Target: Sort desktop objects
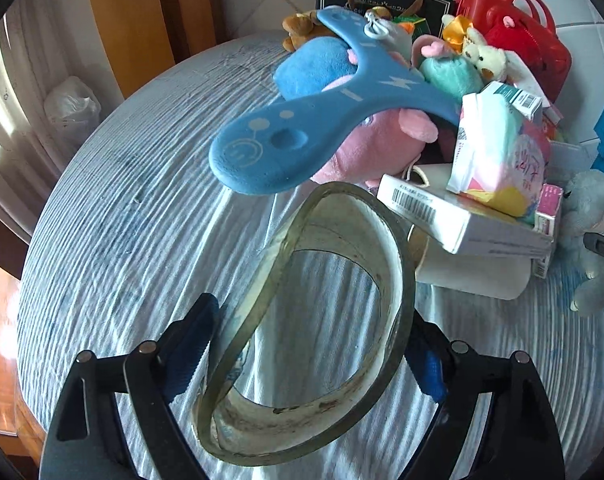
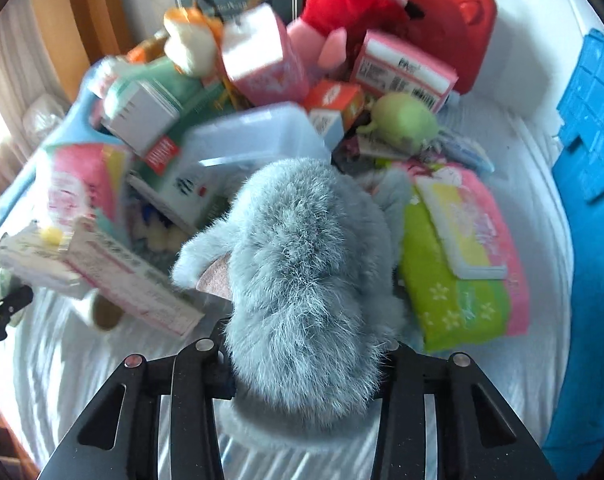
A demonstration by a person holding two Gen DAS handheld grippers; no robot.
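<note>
My left gripper (image 1: 312,316) is shut on a large roll of clear tape (image 1: 392,280). The blue pads press its two sides and the ring stands tilted over the striped tablecloth (image 1: 122,220). In the right wrist view my right gripper (image 2: 306,360) is shut on a fluffy grey plush toy (image 2: 302,260), whose body bulges up between the fingers at the pile's front edge. The same grey plush (image 1: 594,216) shows at the far right of the left wrist view.
A heap of plush toys, boxes and tissue packs (image 2: 462,260) fills the back. A blue foam boomerang (image 1: 302,120) lies on top of it, just beyond the tape. A red case (image 1: 522,32) stands behind, and a blue crate (image 2: 590,160) at the right.
</note>
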